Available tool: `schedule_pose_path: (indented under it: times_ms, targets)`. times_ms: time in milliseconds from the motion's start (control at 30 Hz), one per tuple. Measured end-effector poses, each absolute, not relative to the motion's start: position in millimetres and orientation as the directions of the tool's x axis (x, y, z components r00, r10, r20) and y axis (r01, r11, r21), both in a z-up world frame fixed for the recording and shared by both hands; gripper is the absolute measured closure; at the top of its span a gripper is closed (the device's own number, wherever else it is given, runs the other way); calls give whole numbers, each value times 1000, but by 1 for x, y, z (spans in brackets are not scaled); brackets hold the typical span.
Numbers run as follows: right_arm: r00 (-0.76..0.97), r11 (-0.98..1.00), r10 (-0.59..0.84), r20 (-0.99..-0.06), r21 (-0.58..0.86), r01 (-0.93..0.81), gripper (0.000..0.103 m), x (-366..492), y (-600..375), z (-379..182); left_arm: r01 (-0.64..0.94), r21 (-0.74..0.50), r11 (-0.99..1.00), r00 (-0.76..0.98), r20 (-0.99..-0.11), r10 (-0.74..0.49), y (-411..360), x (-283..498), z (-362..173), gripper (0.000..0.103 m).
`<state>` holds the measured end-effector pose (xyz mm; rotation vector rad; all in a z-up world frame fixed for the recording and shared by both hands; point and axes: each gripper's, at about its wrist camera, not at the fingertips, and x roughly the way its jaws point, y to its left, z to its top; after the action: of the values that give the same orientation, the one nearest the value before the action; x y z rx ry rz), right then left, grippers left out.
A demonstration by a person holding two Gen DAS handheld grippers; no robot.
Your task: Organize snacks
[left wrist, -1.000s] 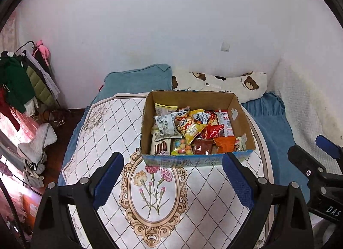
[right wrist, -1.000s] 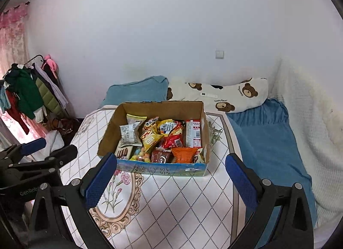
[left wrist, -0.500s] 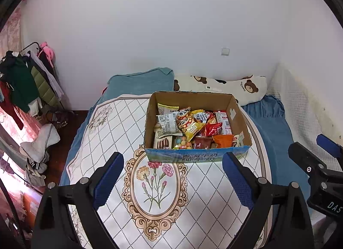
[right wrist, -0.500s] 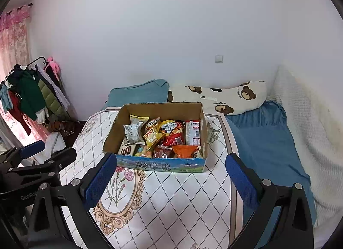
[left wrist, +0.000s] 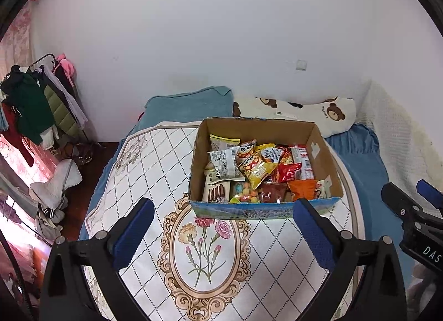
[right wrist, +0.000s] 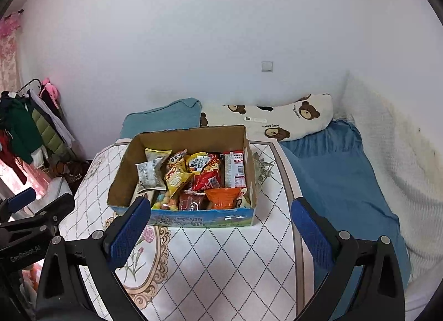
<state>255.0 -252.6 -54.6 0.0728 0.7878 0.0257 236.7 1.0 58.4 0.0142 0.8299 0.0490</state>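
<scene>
Cardboard box (left wrist: pixel 318 152) holds crinkly foil snack packets (left wrist: pixel 256 167) on quilted cloth (left wrist: pixel 155 160).

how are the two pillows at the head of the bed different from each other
The teal pillow is plain, one colour, and lies on the left. The bear-print pillow is cream with brown bear faces, looks longer, lies on the right, and has a small white object resting on it. Both lie against the white wall, behind the cardboard snack box.

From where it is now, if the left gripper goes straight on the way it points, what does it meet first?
Probably the patterned cloth just before the cardboard box; the left gripper is open and empty. Depth is unclear.
</scene>
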Motion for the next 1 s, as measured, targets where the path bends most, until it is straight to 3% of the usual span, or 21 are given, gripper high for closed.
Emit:
schedule_pose_path:
  times_ms: [433, 1000]
  targets:
    - [663, 998, 18, -748, 51, 31, 0, 303, -250, -100, -47, 44, 998, 599, -799, 64, 1, 278, 19, 1]
    - [645, 999, 18, -764, 42, 23, 0, 314, -248, -112, -37, 50, 998, 587, -807, 62, -1, 289, 7, 1]
